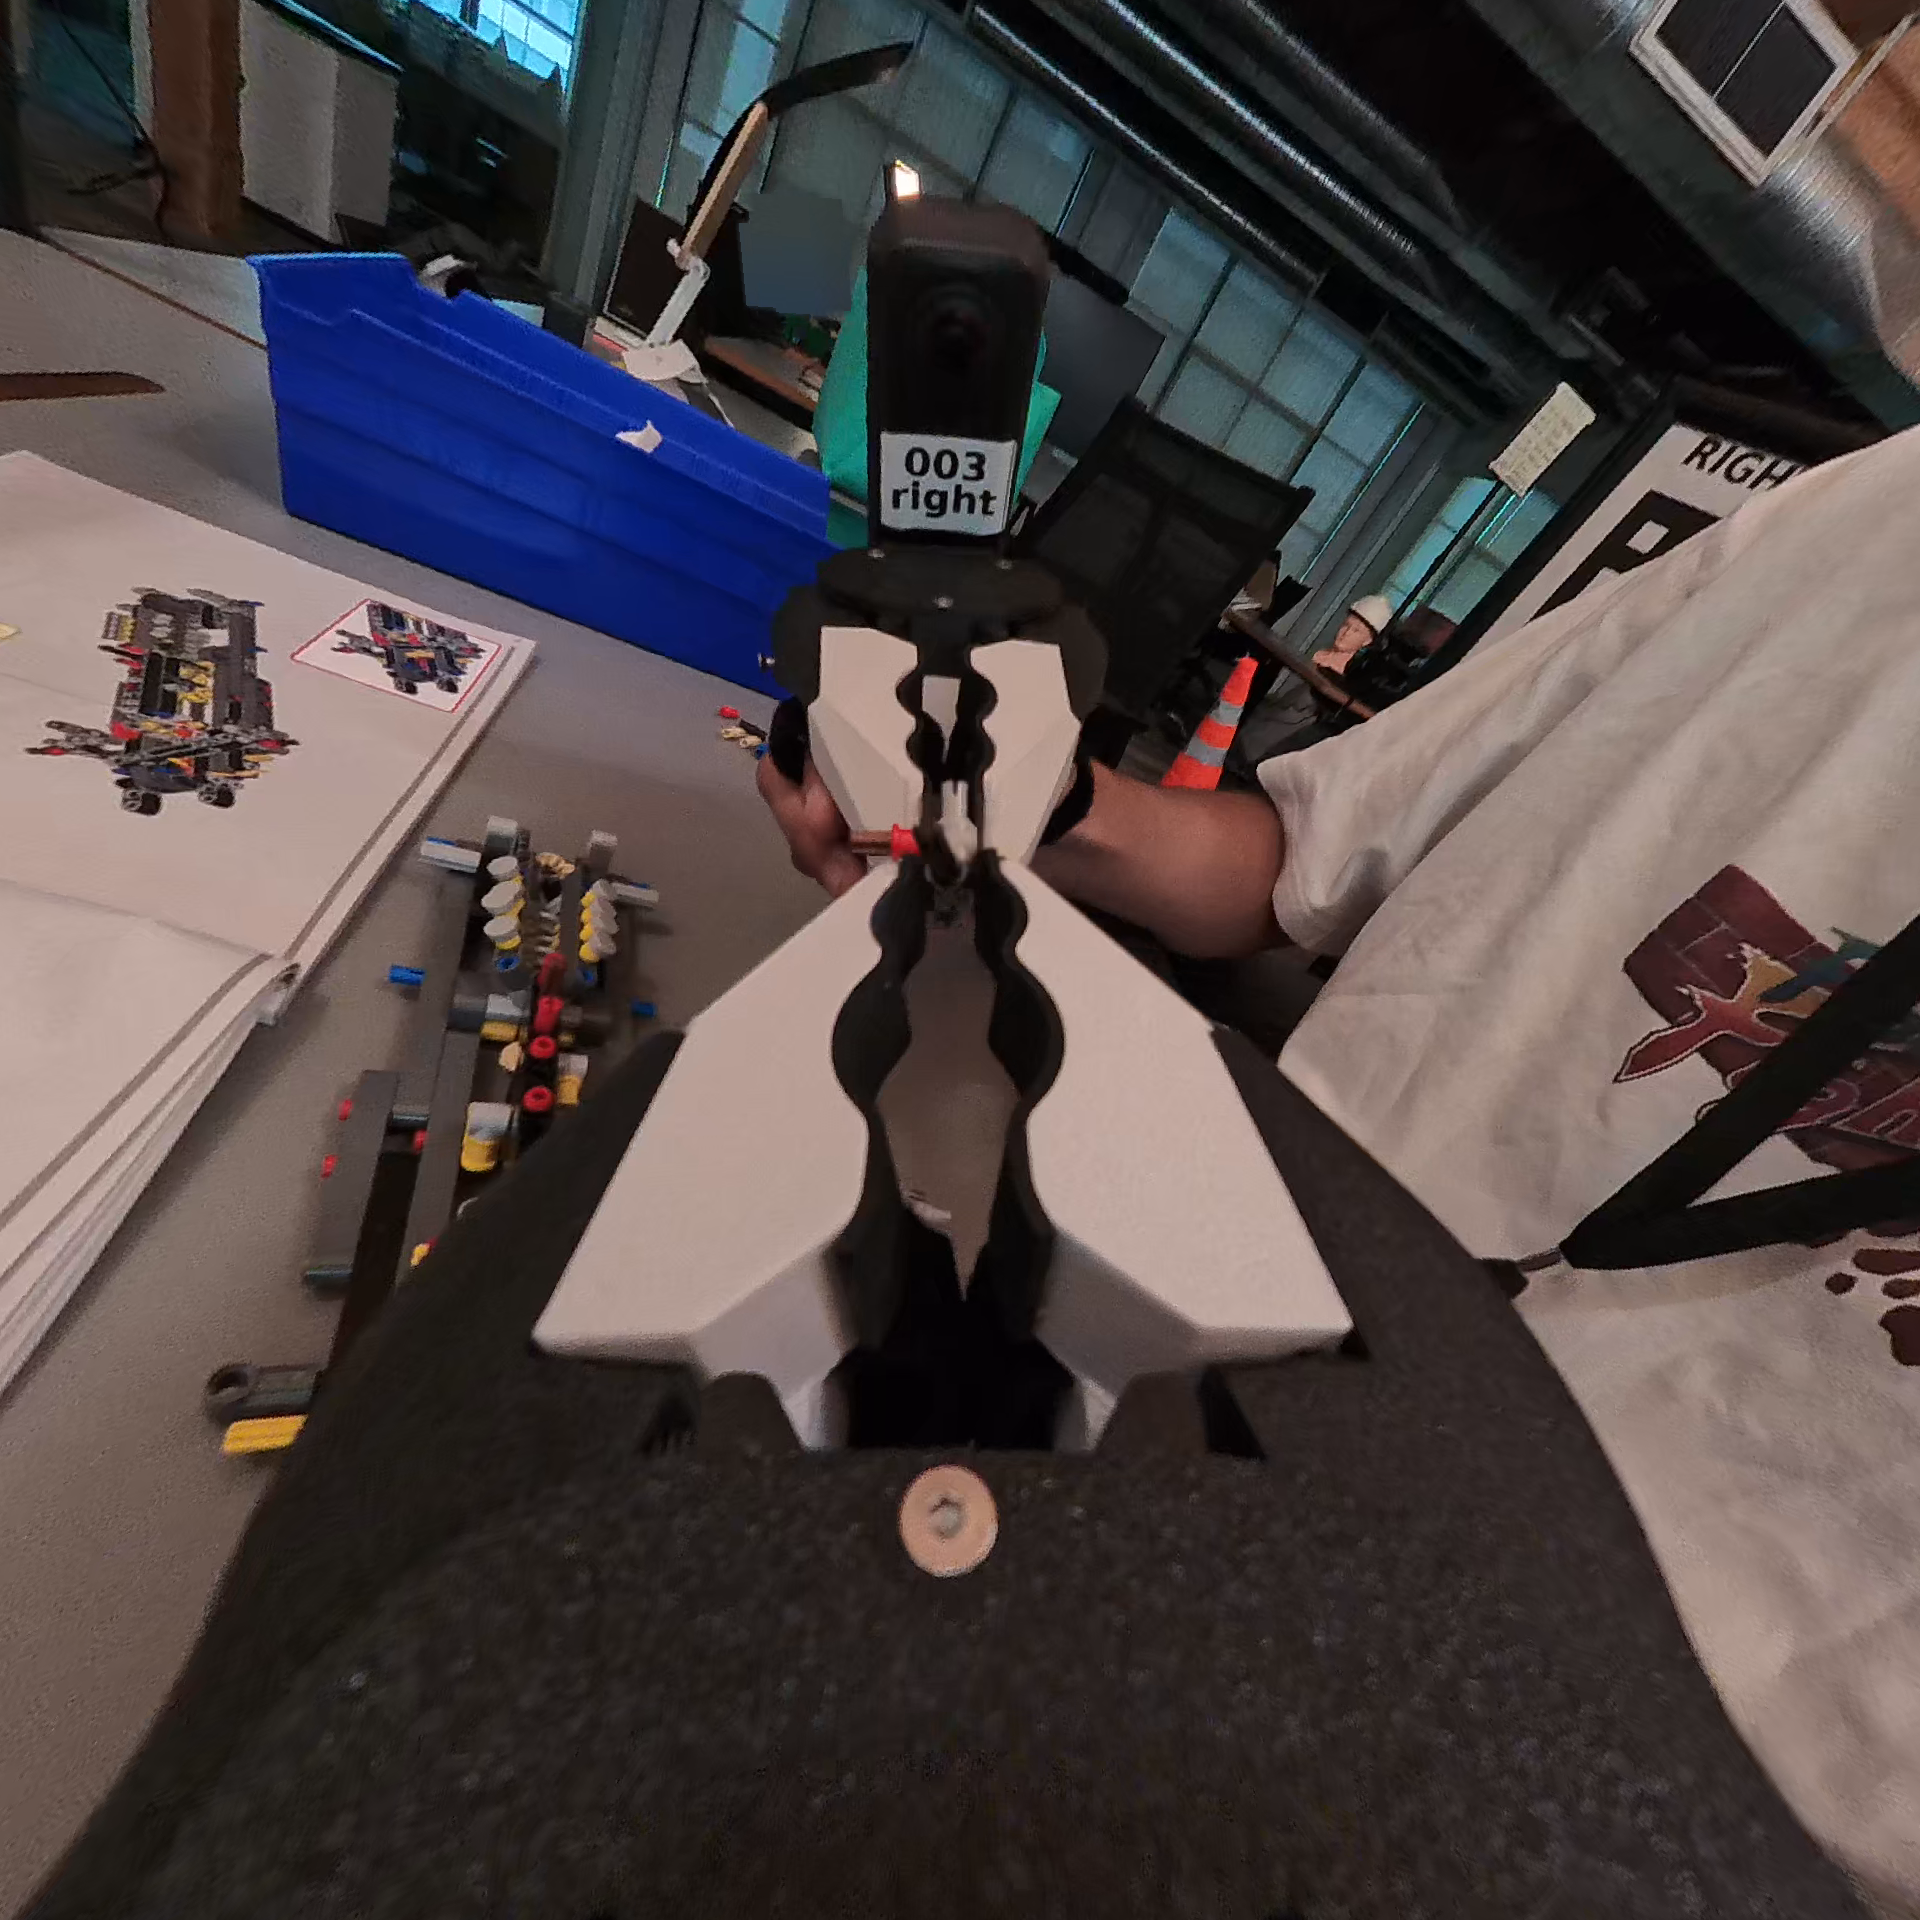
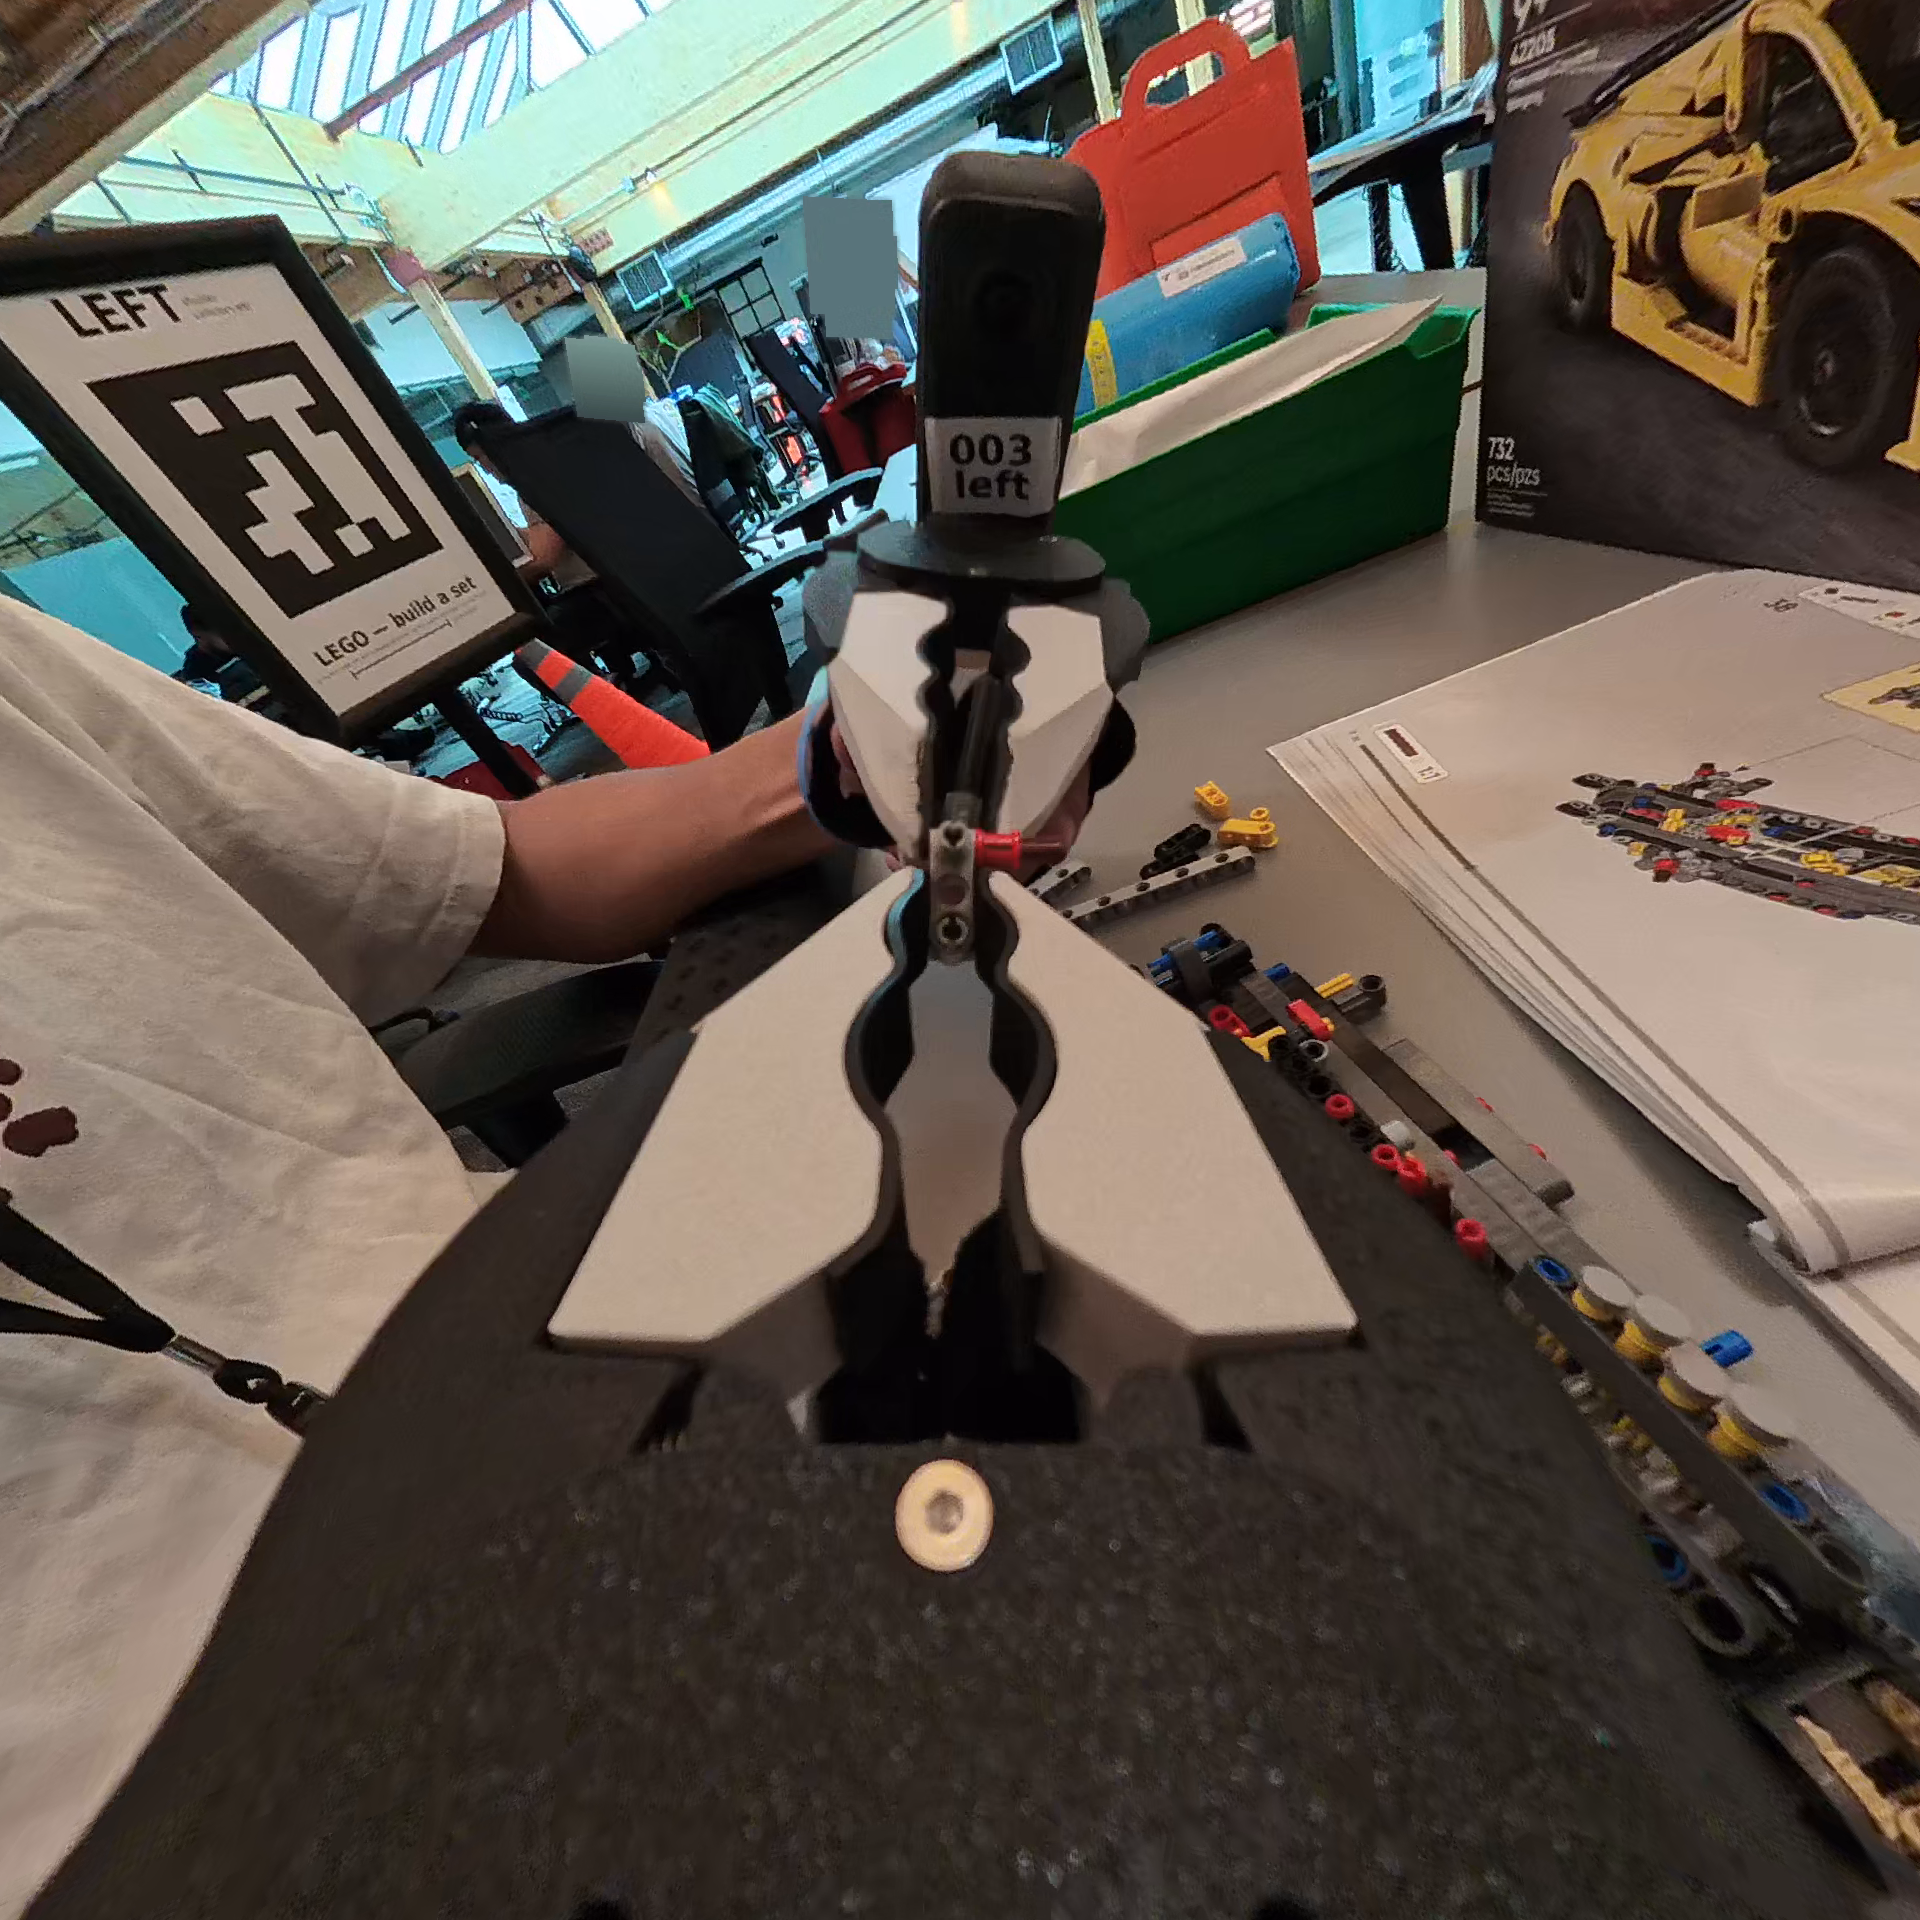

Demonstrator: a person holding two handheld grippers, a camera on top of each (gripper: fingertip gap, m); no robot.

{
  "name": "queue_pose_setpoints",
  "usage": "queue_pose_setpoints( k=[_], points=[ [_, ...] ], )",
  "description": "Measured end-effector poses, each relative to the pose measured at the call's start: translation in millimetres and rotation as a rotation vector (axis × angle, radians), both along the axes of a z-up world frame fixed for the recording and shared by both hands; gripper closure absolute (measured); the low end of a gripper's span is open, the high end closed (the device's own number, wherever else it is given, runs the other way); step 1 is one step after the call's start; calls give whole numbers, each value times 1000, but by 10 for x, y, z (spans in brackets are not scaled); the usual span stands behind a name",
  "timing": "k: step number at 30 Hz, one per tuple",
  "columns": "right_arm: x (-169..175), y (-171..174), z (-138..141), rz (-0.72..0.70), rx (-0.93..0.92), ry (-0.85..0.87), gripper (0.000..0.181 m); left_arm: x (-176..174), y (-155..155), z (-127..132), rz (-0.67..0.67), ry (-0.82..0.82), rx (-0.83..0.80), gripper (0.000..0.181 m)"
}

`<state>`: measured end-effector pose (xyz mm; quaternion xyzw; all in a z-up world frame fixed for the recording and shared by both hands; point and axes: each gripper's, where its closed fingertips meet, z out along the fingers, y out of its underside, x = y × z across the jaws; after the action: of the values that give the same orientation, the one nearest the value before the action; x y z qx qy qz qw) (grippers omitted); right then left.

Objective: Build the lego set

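Note:
My two grippers meet tip to tip in the air above the table's near edge. In the right wrist view my right gripper [image 2: 951, 920] is shut on a short grey beam [image 2: 951, 883] with holes. A red pin [image 2: 997, 844] sticks out sideways from the beam's top hole. My left gripper [image 2: 966, 790] faces it, shut on a thin black piece [image 2: 979, 727] whose end touches the beam's top. In the left wrist view my left gripper [image 1: 940, 894] is shut, the right gripper [image 1: 951, 805] is opposite, and the red pin [image 1: 902, 840] is between them.
The long dark chassis build [image 1: 530, 997] lies on the grey table, also in the right wrist view [image 2: 1455, 1174]. An open instruction booklet [image 1: 208, 727] lies beside it. A blue bin [image 1: 520, 447], a green bin [image 2: 1299, 468] and the set's box [image 2: 1704, 260] stand behind. Loose yellow parts [image 2: 1236, 826] lie nearby. My two grippers' fingertips are within a few centimetres of each other.

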<state>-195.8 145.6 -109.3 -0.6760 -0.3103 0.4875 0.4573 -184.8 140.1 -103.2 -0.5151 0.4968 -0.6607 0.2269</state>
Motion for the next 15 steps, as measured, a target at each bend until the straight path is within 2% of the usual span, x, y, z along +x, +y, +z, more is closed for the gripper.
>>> queue_pose_setpoints(
  k=[4,8,15],
  points=[
    [12,20,-39,-10,-15,-18,175,13,16,-45,19,15,46,175],
    [23,6,12,15,-51,40,166,-9,30,-50,28,19,77,175],
    [39,27,-11,8,-80,33,176,-6,15,-69,44,25,149,175]
  ],
)
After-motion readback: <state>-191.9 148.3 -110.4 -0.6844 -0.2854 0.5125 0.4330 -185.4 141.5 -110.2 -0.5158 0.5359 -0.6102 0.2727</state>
